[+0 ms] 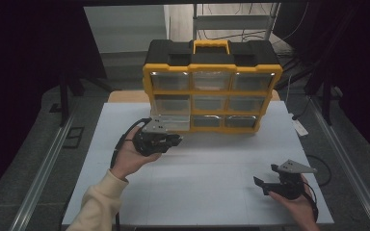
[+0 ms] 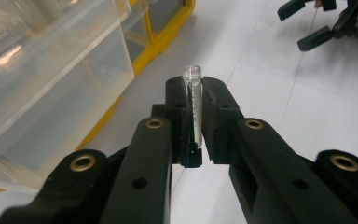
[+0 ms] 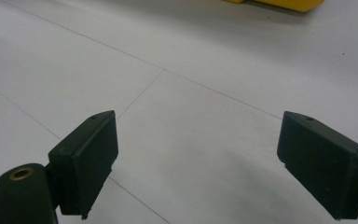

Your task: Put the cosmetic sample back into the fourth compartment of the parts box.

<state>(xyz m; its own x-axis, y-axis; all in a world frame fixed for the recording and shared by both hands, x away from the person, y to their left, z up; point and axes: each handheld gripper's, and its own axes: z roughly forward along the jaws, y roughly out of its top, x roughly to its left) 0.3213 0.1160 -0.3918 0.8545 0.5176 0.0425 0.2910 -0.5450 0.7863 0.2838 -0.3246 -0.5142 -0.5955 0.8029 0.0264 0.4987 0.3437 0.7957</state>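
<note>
Clamped between the jaws of my left gripper (image 2: 193, 116) is a small clear vial (image 2: 194, 100) with printed graduations, its open mouth standing just above the jaw tips. Just beside it, a clear drawer (image 2: 51, 88) stands pulled out from the bottom-left bay of the yellow-and-black organizer (image 1: 212, 79). I hold my right gripper (image 3: 200, 163) well apart, near the table's (image 1: 207, 159) front right, jaws wide, nothing between them, over bare white surface.

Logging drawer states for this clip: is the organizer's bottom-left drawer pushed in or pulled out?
Pulled out. The bottom-left drawer juts forward of the organizer; its clear walls stand past the yellow frame beside the left gripper.
</note>
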